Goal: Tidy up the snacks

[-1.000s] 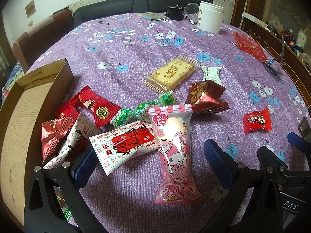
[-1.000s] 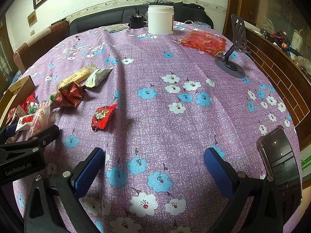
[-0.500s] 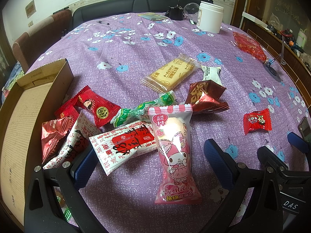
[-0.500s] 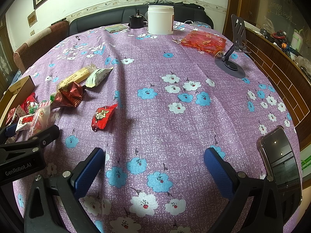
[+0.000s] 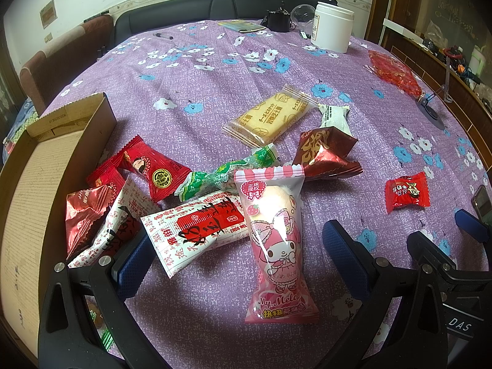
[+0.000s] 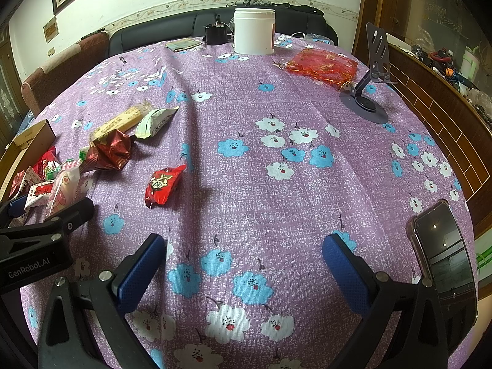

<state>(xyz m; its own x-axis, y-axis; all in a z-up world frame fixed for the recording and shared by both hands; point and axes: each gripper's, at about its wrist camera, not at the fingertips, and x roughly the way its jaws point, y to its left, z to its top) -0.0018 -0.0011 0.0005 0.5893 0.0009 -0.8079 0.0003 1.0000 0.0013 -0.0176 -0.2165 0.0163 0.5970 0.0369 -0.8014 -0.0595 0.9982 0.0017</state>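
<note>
Round table (image 6: pixel 276 184) in purple floral cloth is carrying everything. Cardboard box (image 5: pixel 33 184) is sitting at its left edge, open top, nothing visible inside. White tub (image 6: pixel 253 35) is standing at the far side, red mesh bag (image 6: pixel 323 66) lying near it, grey phone stand (image 6: pixel 367 92) just beside the bag. Phone (image 6: pixel 446 252) is lying face up at the near right edge.

Left tool (image 5: pixel 236 255) is hovering over the snack pile, jaws spread wide, holding nothing. Pink bunny packet (image 5: pixel 276 246) is lying between its fingers, overlapping the white-and-red packet (image 5: pixel 200 230), whose end is touching the left finger. Right tool (image 6: pixel 246 267) is also gaping wide, empty, over bare cloth.

Rest of the pile is lying right of the box: yellow biscuit pack (image 5: pixel 270 117), dark red foil packet (image 5: pixel 326 153), green twisted candy (image 5: pixel 227 175), red packet with a gold seal (image 5: pixel 153 169), crinkled red foil pouch (image 5: pixel 84 215) next to the box wall. Small white packet (image 5: pixel 333 117) is touching the foil packet. Small red candy (image 5: pixel 407 192) is lying alone, well apart to the right.
</note>
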